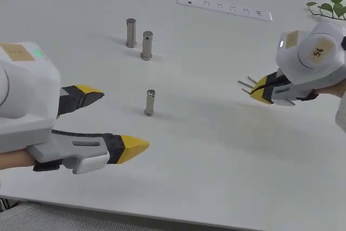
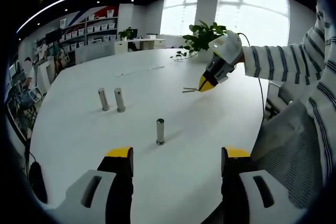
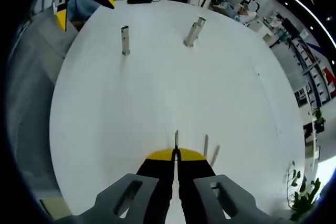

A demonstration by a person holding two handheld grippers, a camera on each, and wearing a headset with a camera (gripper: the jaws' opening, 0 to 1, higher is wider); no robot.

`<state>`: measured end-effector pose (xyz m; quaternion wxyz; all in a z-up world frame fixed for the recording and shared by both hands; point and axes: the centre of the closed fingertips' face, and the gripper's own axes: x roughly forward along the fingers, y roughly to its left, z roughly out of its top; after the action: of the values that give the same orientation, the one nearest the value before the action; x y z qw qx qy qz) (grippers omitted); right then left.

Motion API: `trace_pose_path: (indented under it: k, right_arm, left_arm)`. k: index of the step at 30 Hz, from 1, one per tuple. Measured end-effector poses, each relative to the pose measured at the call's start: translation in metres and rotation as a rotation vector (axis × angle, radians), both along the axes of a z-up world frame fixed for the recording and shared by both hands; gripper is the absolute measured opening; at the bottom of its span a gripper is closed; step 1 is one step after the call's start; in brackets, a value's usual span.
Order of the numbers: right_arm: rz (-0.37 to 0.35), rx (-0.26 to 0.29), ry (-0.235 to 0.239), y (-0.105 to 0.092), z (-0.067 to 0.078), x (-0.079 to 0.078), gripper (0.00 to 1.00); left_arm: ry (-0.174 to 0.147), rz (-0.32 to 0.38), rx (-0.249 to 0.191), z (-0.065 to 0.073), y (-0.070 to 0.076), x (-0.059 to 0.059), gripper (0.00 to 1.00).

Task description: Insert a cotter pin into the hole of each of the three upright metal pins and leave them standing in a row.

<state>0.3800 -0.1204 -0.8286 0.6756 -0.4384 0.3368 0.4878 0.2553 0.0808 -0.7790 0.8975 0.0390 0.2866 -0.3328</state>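
Tabletop (image 1: 216,155) open between lone metal pin (image 1: 150,103) and right tool (image 1: 255,91) with cotter pin (image 3: 176,139)

Three cylindrical silver metal pins (image 1: 147,45) upright on a white table (image 1: 216,150).
Left gripper (image 1: 112,118) gapes beside the nearest; right gripper (image 1: 258,89), far right, pinches thin cotter pins (image 1: 247,84).

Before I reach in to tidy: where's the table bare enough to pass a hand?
Bare: between the lone pin and the right gripper, and the table's near side. Crowded: the two back pins, and cotter pins at that gripper.
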Motion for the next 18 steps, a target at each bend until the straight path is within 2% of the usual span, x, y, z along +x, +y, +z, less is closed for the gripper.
trace_pose_path:
  k: [7, 11, 14, 18]
  right_arm:
    - [0.006, 0.013, -0.033, 0.007, 0.005, -0.010, 0.02]
    - [-0.003, 0.025, -0.037, 0.010, 0.003, -0.017, 0.02]
    - [-0.008, 0.035, -0.045, 0.011, 0.004, -0.023, 0.02]
    - [-0.023, 0.054, -0.058, 0.013, 0.006, -0.031, 0.02]
  left_arm:
    - [-0.018, -0.025, -0.015, 0.000, -0.008, 0.005, 0.65]
    - [-0.041, -0.056, 0.002, 0.002, -0.015, 0.008, 0.64]
    - [-0.077, -0.085, -0.004, 0.008, -0.022, 0.010, 0.62]
    - [-0.088, -0.113, -0.016, 0.011, -0.031, 0.012, 0.62]
